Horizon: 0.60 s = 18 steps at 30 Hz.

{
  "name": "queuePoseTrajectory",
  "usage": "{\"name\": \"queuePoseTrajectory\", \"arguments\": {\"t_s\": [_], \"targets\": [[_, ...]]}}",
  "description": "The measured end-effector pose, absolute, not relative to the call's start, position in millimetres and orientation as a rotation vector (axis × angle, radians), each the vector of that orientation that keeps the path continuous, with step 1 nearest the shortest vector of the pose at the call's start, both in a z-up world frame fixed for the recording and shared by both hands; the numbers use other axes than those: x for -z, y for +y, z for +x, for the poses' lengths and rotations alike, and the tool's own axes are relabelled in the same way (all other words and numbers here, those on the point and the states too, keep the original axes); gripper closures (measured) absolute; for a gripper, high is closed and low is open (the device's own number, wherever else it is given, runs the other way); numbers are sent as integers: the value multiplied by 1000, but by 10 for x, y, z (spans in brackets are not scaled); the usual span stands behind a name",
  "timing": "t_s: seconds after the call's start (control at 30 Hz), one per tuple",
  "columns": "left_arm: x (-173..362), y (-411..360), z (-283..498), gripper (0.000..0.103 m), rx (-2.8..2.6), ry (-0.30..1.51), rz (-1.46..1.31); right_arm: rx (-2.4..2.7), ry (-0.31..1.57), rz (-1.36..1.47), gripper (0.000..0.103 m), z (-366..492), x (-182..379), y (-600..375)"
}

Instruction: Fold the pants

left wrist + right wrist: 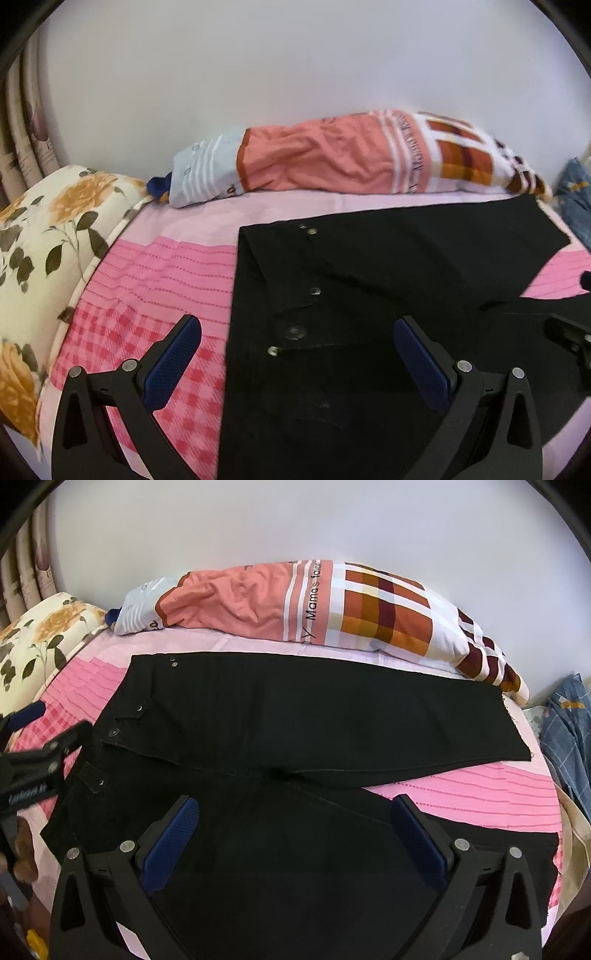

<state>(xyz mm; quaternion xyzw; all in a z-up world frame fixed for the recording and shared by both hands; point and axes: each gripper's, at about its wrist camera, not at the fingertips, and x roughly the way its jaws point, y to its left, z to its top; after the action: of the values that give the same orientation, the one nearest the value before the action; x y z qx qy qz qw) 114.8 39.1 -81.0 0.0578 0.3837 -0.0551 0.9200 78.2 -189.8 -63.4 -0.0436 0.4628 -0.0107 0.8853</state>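
lying spread on a pink bedcover [480,794], black pants [295,716] fill the middle of both views, waistband at the left and legs running right. the far leg [369,720] stretches flat to a raw hem near the bed's right edge; the near leg [295,849] runs under the right gripper [295,830]. the fly is open, with metal snaps and rivets [314,291] showing along the waistband [258,258].

the left gripper [297,350] hovers over the waist, its blue-padded fingers [173,362] wide apart, one over the checked cover, the other over black cloth. nothing sits between them but the fabric below, and contact cannot be told. the right gripper likewise has its fingers [170,838] spread wide above the near leg, gripping nothing. each gripper shows at the edge of the other's view: the right one at the far right of the left view, the left one at the far left of the right view, beside the waistband.

beyond the pants, a rolled quilt [314,602] in salmon, white and plaid lies along the pale wall [295,524], just past the far leg. a floral pillow [44,251] rests at the bed's left end, by a curtain [26,140]. blue checked cloth [569,716] hangs off the right side.
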Motion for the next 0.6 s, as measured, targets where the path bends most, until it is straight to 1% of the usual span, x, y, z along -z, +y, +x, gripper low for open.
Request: {"name": "queuePoseTrajectory", "arguments": {"t_s": [0.3, 0.43, 0.5, 0.6], "targets": [[951, 497, 1679, 0, 95, 830, 196, -1, 985, -87, 0, 903, 754, -1893], [1031, 647, 1988, 1, 130, 863, 117, -8, 995, -77, 0, 961, 798, -1920], [1087, 739, 2150, 5, 162, 888, 63, -5, 998, -80, 0, 985, 820, -1930], [1202, 870, 2428, 5, 138, 922, 38, -6, 1005, -74, 0, 1026, 858, -1961]]}}
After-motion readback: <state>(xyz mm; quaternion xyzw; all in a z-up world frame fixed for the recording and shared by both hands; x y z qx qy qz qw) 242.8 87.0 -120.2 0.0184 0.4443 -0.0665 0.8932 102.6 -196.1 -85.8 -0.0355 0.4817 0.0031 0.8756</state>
